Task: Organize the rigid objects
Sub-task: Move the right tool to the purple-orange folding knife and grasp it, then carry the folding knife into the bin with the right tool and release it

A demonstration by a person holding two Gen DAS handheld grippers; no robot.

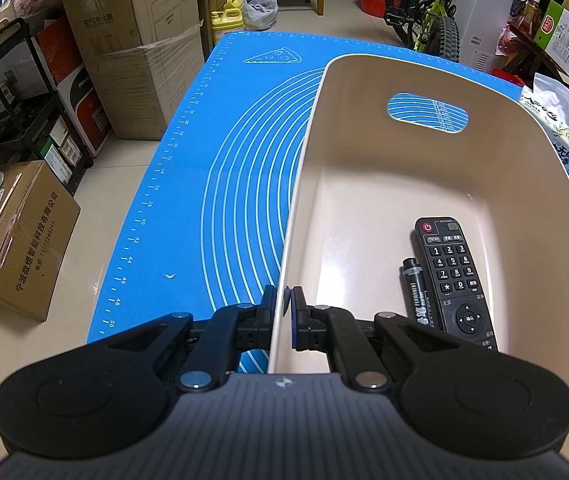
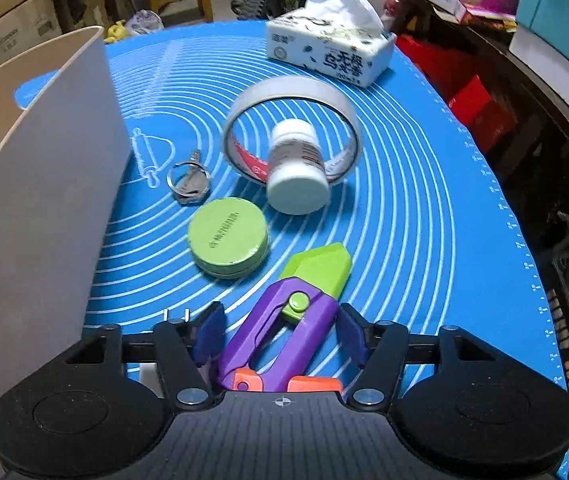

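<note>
The step in hand is picking up the next loose thing: the right gripper [image 2: 280, 334] straddles the purple-and-green toy knife [image 2: 284, 320], jaws spread to either side of its handle, pads near it but not visibly pressing. The knife lies flat on the blue mat [image 2: 424, 220], to the right of the bin [image 2: 44, 200] and nearest the camera. The next move, I judge, calls for shutting squarely on the handle, lifting clear, then carrying it left over the bin's wall — the wall stands tall, so a low carry could knock it. The left gripper [image 1: 288, 304] is pinched on the bin's near rim, one pad outside and one inside, steadying it. Inside the bin [image 1: 364, 184] lie a black remote [image 1: 454, 276] and, touching its left side, a marker [image 1: 418, 292]; the rest of the floor is bare. Right of the bin, beyond the knife, wait a green tin [image 2: 226, 242], keys [image 2: 187, 180], a white bottle [image 2: 296, 168] lying across a tape roll [image 2: 288, 92], and farthest off a tissue pack [image 2: 332, 46].
</note>
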